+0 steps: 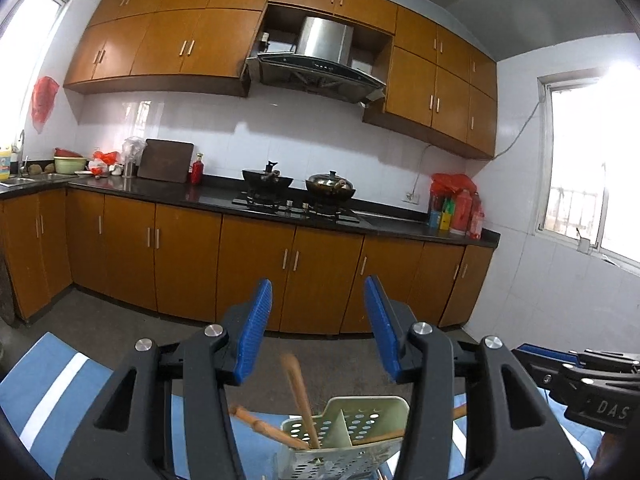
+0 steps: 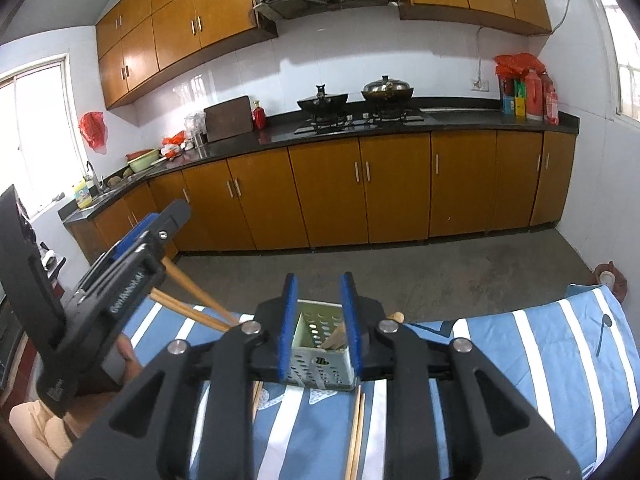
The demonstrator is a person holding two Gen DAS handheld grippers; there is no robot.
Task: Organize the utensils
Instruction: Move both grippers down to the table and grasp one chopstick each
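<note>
The right gripper [image 2: 318, 326] straddles the holder [image 2: 320, 354], a pale perforated caddy standing on the striped cloth [image 2: 520, 360]; its blue pads sit at the holder's two side walls with a narrow gap, and contact cannot be confirmed. Loose chopsticks [image 2: 356, 436] lie flat on the cloth just in front of the holder. The left gripper [image 1: 318, 328] stands half open above the holder [image 1: 360, 420], with nothing between its pads. Below it, a wooden stick [image 1: 298, 392] leans in the holder's left compartment, blurred, and a second, ridged stick [image 1: 260, 426] rests tilted against the same rim. In the right wrist view the left gripper [image 2: 160, 220] appears at the left, with stick ends [image 2: 192, 292] projecting beneath it. Beyond the cloth lie bare floor, wooden cabinets [image 2: 360, 192], and a dark counter [image 2: 460, 118] carrying a wok [image 2: 322, 102] and a lidded pot [image 2: 387, 89].
</note>
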